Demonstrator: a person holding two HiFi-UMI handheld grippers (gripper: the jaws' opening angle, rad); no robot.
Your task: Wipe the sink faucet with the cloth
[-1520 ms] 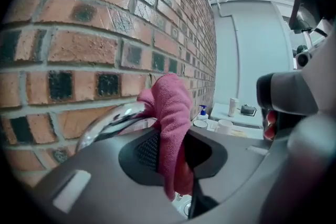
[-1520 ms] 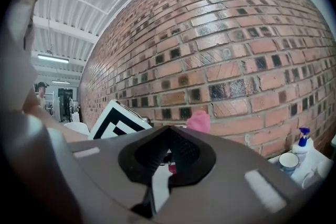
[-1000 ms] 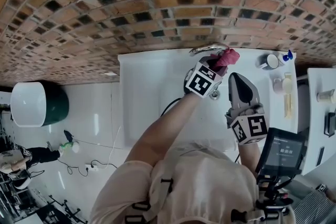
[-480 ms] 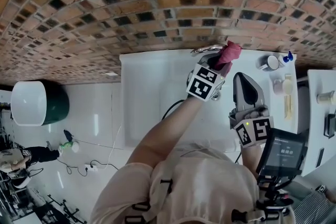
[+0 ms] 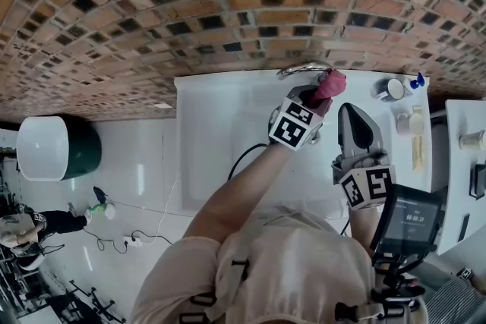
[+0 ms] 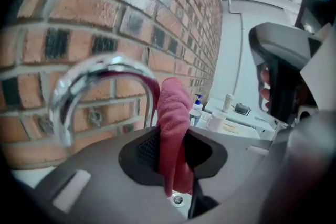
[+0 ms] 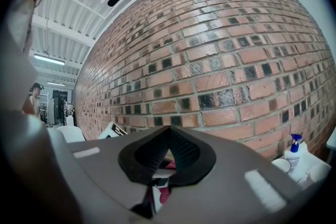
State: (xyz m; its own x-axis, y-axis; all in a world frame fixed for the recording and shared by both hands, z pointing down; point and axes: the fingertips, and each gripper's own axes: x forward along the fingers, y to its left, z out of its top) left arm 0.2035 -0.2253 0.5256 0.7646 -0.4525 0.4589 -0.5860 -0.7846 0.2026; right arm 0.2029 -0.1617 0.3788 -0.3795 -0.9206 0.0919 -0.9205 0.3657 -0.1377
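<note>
Head view overlooks the faucet (image 5: 298, 70); left gripper view faces it (image 6: 100, 70) closely.

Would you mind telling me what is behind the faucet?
The brick wall stands behind the faucet. The left gripper, shut on the cloth, hides the faucet's base and the wall there.

Wall: red and dark bricks (image 5: 228, 4) with pale mortar fill the backdrop.
Mug: a white mug (image 5: 389, 89) stands just beside the spray bottle.
Spray bottle: blue-topped (image 5: 415, 80), close to the wall.
Desk: a white desk (image 5: 456, 186) at the right edge carries a small pale cup (image 5: 471, 139).
Screen: a dark display (image 5: 414, 218) glows lower right, its digits too small to read.
Container: round, white and green (image 5: 53, 149), well apart at the left.
Floor: pale (image 5: 144, 178), with thin cables (image 5: 125, 241) trailing across it.
Bystander: a person (image 5: 30, 228) at the far left edge.
</note>
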